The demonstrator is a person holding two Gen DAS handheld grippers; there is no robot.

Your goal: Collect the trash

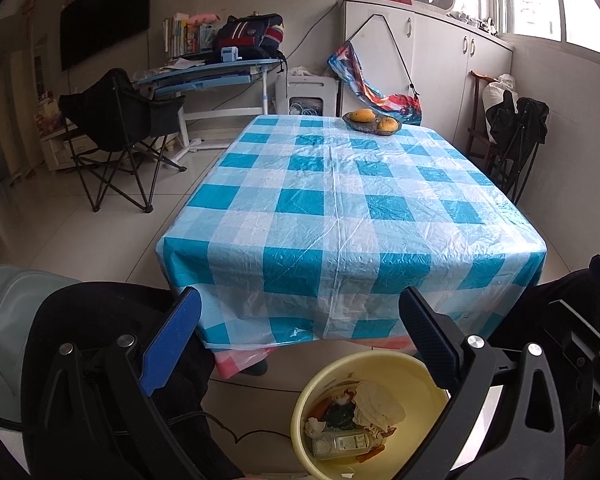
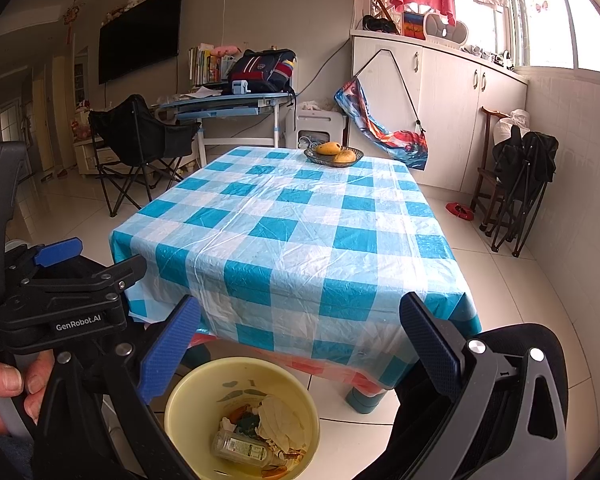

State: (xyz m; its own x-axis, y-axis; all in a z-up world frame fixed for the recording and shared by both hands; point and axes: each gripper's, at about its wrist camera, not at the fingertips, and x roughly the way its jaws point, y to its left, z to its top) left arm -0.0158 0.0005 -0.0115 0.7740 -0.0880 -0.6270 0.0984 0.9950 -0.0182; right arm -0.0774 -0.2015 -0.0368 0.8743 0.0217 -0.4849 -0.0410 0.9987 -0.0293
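Left gripper (image 1: 300,320) held wide open, nothing between the blue pads; right gripper (image 2: 300,324) likewise spread and empty. Both hung above a yellow plastic bin (image 1: 412,372) (image 2: 188,396) on the tiled floor, just off the near edge of the table. Bin sat at 6 o'clock in both wrist views. Inside: crumpled paper (image 1: 376,402) (image 2: 280,418), clear plastic bottle (image 1: 342,444) (image 2: 242,448) lying on its side, orange peel scraps, a dark wad. Blue-and-white checked tablecloth (image 1: 352,208) (image 2: 292,232) filled the centre. Dish of mangoes (image 1: 372,120) (image 2: 334,154) stood at 12 o'clock on the far edge. Black folding chair (image 1: 112,128) (image 2: 140,140) at 10 o'clock.
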